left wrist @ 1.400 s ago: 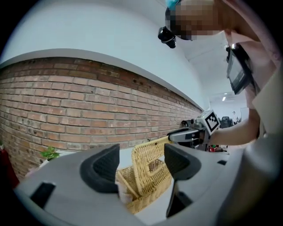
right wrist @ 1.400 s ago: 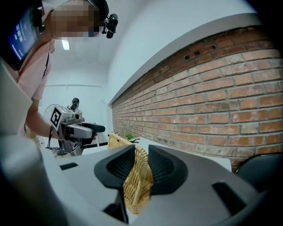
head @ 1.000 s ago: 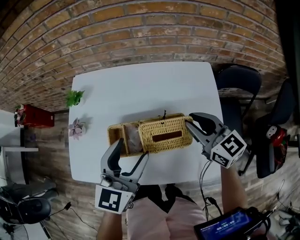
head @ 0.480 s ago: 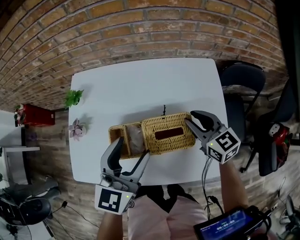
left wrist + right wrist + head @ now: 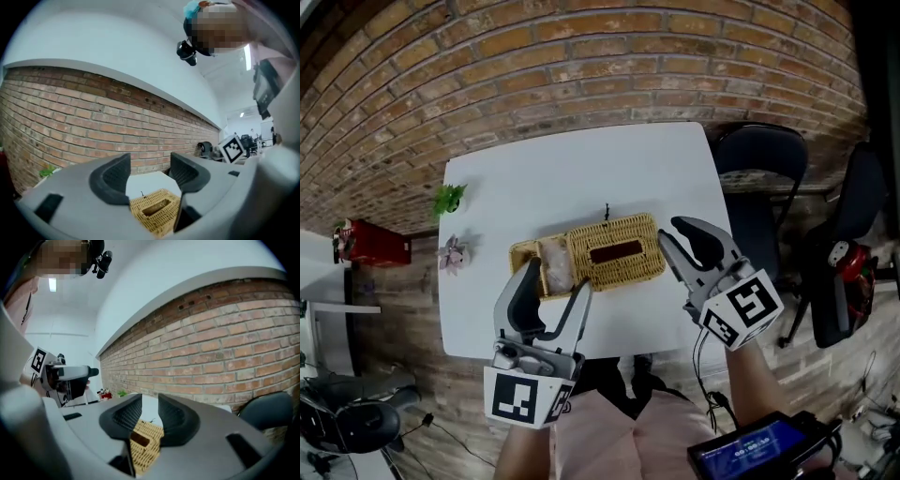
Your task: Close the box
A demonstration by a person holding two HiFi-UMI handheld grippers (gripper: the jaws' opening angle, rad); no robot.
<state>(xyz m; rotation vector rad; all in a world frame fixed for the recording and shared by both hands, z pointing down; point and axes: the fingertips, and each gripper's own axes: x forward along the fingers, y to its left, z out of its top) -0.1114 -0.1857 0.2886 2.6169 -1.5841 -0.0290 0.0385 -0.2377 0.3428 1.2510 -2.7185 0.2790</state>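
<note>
A long wicker box (image 5: 528, 257) lies across the middle of the white table (image 5: 581, 169). Its wicker lid (image 5: 614, 251), which has a dark slot, covers all but the left end, where the contents (image 5: 554, 273) show. My left gripper (image 5: 553, 281) hovers at the near side of that uncovered end; its jaws are wide apart, closing a little, with nothing between them. My right gripper (image 5: 669, 233) is by the lid's right end, its jaws narrowly apart and closing on nothing. The box (image 5: 152, 208) shows below the left gripper (image 5: 147, 176). The box (image 5: 143, 439) also lies beyond the right gripper (image 5: 149, 416).
A small green plant (image 5: 448, 197) and a pinkish ornament (image 5: 453, 254) stand at the table's left edge. Black chairs (image 5: 764, 178) are at the right, a red object (image 5: 370, 246) lies on the floor at the left, and a brick wall (image 5: 581, 56) runs behind.
The lid has slid a little left over the base. My right gripper has followed its right end. The left gripper stays near the box's open end, jaws slightly narrower.
</note>
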